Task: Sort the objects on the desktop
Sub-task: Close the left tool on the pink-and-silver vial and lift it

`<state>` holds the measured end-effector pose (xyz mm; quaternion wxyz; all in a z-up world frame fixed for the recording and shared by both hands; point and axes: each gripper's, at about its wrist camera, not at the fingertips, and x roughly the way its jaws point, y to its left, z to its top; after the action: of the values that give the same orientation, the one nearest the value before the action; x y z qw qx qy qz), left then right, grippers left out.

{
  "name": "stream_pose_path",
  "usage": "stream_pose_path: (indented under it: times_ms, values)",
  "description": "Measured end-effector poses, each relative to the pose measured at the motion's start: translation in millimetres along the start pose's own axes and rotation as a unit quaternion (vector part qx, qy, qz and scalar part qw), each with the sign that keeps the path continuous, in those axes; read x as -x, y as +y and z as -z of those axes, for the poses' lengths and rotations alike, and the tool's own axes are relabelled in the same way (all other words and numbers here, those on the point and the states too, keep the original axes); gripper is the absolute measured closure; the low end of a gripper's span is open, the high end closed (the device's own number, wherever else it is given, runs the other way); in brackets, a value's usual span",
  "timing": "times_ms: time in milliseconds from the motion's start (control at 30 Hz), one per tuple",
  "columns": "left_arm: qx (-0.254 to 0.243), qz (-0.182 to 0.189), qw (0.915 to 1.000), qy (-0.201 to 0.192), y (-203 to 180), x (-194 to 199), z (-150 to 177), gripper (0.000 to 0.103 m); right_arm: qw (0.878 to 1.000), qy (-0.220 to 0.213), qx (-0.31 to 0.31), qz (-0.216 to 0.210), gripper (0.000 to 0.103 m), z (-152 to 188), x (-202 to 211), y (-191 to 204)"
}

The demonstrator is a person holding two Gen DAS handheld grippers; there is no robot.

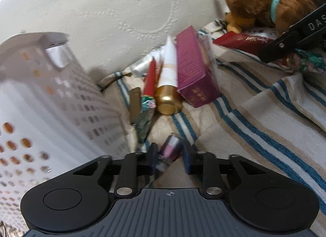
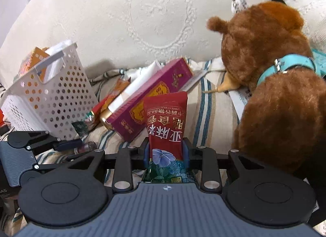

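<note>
My left gripper [image 1: 170, 155] is shut on a small purple-and-silver bottle [image 1: 170, 148], low over the striped blanket beside the white perforated basket [image 1: 51, 102]; the bottle also shows in the right wrist view [image 2: 87, 146]. My right gripper [image 2: 166, 151] is shut on a red packet with Chinese lettering and a blue flower [image 2: 166, 121], held upright. Ahead lie a magenta box [image 1: 193, 68], a white tube with a gold cap [image 1: 168, 86] and a red stick [image 1: 149, 78].
A brown plush dog with a teal collar [image 2: 275, 94] sits at the right. The basket [image 2: 51, 94] holds orange and white items. A cream embossed cushion [image 2: 152, 13] stands behind. The striped blanket [image 1: 254, 125] covers the surface.
</note>
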<state>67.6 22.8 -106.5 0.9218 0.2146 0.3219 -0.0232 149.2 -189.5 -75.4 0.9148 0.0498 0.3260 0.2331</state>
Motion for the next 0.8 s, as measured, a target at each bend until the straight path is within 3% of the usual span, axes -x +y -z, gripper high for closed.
stream_pose_path:
  times_ms: [100, 133, 233, 367, 433, 467, 533, 667, 767, 800]
  values:
    - [0.007, -0.003, 1.0, -0.006, 2.6, 7.0, 3.0, 0.094, 1.0, -0.012, 0.01, 0.004, 0.067, -1.3, 5.4, 4.4]
    - [0.013, -0.001, 0.9999, -0.008, 3.9, 10.4, 3.5, 0.103, 1.0, -0.014, 0.013, 0.003, 0.067, -1.8, 6.9, 5.9]
    - [0.032, 0.035, 0.9989, 0.0, 4.6, 18.6, 5.5, 0.103, 1.0, -0.023, 0.015, 0.0, 0.067, -2.4, 13.4, 10.4]
    - [0.023, 0.002, 0.9997, 0.007, -0.2, 21.0, 5.0, 0.103, 0.999, -0.031, 0.018, -0.005, 0.067, -1.7, 21.7, 16.3]
    - [0.008, -0.008, 0.9999, -0.002, -1.9, 22.0, 2.2, 0.068, 0.999, -0.033, 0.016, -0.005, 0.066, -2.0, 24.8, 17.0]
    - [-0.007, -0.022, 0.9997, 0.003, -3.9, 20.2, 0.6, 0.059, 0.999, -0.036, 0.014, -0.005, 0.066, -2.2, 26.1, 17.2]
    - [-0.01, -0.034, 0.9992, 0.016, -1.8, 13.0, -2.4, 0.056, 0.999, -0.041, 0.015, -0.007, 0.066, -2.4, 28.0, 18.2]
    - [-0.048, -0.011, 0.9971, 0.058, -5.8, -3.8, -10.0, 0.064, 0.999, -0.048, 0.011, -0.016, 0.066, -1.7, 27.4, 15.4]
    - [-0.04, 0.005, 0.9971, 0.064, -2.5, -13.0, -17.4, 0.068, 0.999, -0.049, 0.008, -0.021, 0.066, -0.4, 24.9, 11.5]
    - [-0.038, 0.007, 0.9973, 0.062, -2.2, -18.0, -17.7, 0.086, 0.999, -0.049, 0.006, -0.021, 0.066, 0.2, 24.1, 9.7]
